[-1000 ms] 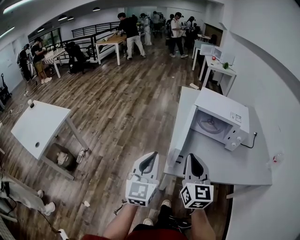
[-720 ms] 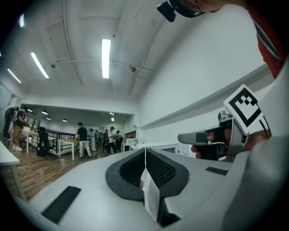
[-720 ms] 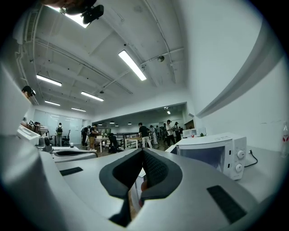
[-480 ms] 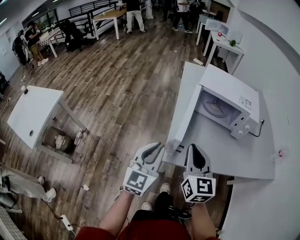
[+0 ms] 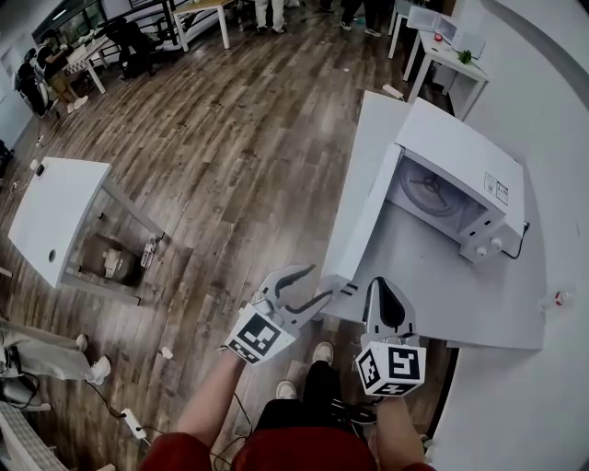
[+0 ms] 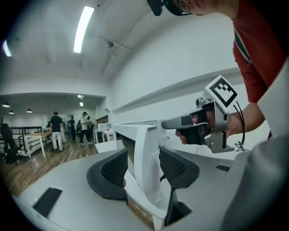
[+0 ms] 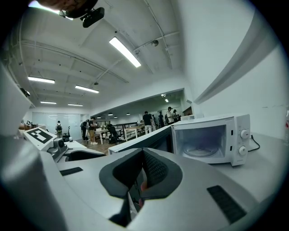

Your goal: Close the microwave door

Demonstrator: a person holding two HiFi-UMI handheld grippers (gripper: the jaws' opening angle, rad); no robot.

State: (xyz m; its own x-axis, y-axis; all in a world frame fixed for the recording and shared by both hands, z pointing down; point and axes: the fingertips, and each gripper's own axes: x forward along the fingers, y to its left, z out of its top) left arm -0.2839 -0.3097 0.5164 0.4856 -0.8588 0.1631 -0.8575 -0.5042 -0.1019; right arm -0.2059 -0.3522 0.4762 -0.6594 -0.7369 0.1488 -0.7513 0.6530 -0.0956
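The white microwave [image 5: 465,161] stands on a long white table [image 5: 433,294] by the wall, cavity and glass turntable showing. Its door [image 5: 363,216] is swung wide open and juts toward me. My left gripper [image 5: 317,283] is at the door's free end and its jaws have just been opening. In the left gripper view, the left gripper [image 6: 143,169] is open with the door's edge [image 6: 146,149] between its pads, unclamped. My right gripper [image 5: 384,290] is shut and empty, over the table's near end. The right gripper view has the right gripper [image 7: 142,173] facing the microwave [image 7: 212,140].
A black power cord [image 5: 520,244] runs behind the microwave. A small object [image 5: 557,297] lies by the wall. A white desk [image 5: 55,216] stands on the wood floor to the left. People work at far tables [image 5: 207,11]. My shoes [image 5: 322,354] are beside the table's corner.
The left gripper's jaws went from shut to wide open and now straddle the door's free end. Both grippers sank lower, and the head view tilted further down.
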